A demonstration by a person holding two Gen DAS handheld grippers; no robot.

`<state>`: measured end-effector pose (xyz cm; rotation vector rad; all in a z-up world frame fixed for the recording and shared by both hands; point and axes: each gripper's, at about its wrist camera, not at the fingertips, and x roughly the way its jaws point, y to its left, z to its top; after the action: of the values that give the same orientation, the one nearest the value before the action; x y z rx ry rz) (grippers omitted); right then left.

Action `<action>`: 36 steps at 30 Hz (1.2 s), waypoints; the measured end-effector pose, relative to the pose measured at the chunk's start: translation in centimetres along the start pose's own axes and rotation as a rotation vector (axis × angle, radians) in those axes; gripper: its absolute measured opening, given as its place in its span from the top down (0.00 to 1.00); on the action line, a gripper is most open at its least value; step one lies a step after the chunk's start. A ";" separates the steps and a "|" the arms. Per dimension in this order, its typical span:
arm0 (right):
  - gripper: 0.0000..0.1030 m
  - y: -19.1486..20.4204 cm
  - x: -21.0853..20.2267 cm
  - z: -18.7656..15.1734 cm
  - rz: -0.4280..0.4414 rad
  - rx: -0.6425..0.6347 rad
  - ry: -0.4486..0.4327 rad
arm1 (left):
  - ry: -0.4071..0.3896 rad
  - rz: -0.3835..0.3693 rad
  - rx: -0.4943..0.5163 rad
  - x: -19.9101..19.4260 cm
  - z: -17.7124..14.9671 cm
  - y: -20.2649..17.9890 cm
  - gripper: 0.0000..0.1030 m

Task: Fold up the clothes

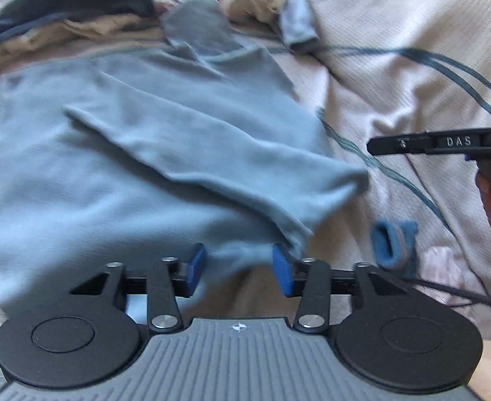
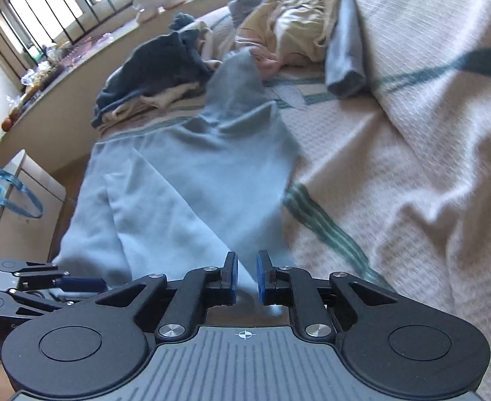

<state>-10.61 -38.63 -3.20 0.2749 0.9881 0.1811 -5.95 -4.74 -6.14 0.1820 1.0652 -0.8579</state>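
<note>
A bed [image 2: 412, 167] covered in a pale woven bedspread with teal stripes carries a light blue sweatshirt [image 1: 128, 153] spread flat, a heap of crumpled clothes [image 2: 295, 23] beyond it, and a blue sock [image 1: 392, 245].

Soft matt blue fleece sweatshirt [image 1: 138, 167] on ribbed woven bedspread [image 1: 396, 67]

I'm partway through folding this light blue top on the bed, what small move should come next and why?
Probably close the left gripper on the light blue knit top's near hem: its jaws stand open with the hem fabric between them, while the right gripper seems narrowed onto the same edge.
</note>
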 end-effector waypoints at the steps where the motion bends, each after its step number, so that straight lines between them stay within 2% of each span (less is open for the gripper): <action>1: 0.86 0.5 0.4 0.2 0.008 -0.011 0.001 | -0.015 0.016 0.000 -0.3 0.2 0.0 0.50; 3: 0.86 1.5 1.1 0.5 0.031 -0.038 0.008 | -0.039 0.036 -0.005 -1.0 0.6 0.2 0.49; 8: 0.86 3.7 3.3 0.7 0.082 -0.078 0.040 | -0.062 0.093 -0.006 -1.9 1.0 0.7 0.35; 16: 0.86 2.7 5.4 -1.4 0.029 -0.046 0.128 | -0.040 0.103 -0.015 -1.3 0.8 0.8 0.26; 22: 0.86 2.2 6.5 -2.6 0.007 -0.009 0.144 | -0.027 0.103 -0.016 -0.8 0.6 0.8 0.23; 36: 0.86 2.1 7.3 -2.8 -0.007 0.023 0.151 | -0.012 0.093 -0.031 -0.3 0.4 1.0 0.21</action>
<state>-9.05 -34.26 -9.79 0.2818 1.1412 0.1867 -5.04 -4.09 -5.94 0.1989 1.0505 -0.7581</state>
